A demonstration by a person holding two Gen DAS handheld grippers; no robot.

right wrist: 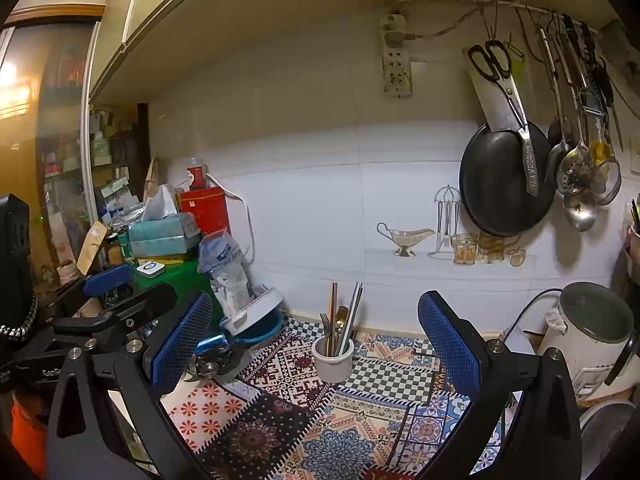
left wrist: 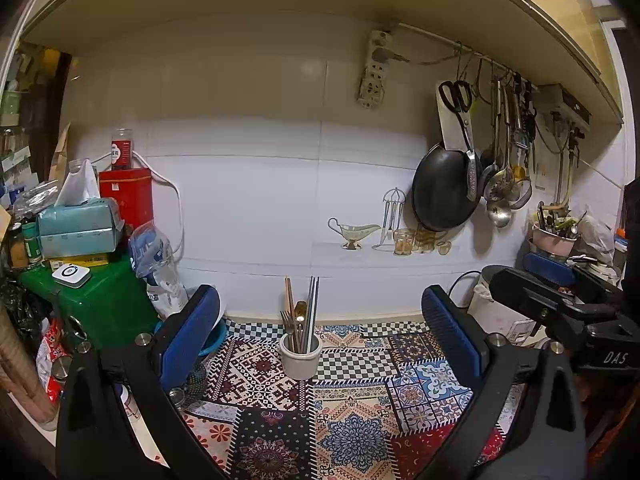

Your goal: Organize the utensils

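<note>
Home kitchen: a black pan, scissors and ladles hang from a wall rail above a table with a patterned cloth, a utensil crock and a rice cooker.

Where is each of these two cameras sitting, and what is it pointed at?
Left wrist: rides on the left claw, looking forward past its open blue fingers at the utensil cup; the right claw's body shows at right.
Right wrist: rides on the right claw, facing the same cup; the left claw shows at left.
Shared: cup, patterned mat, hanging pan.
</note>
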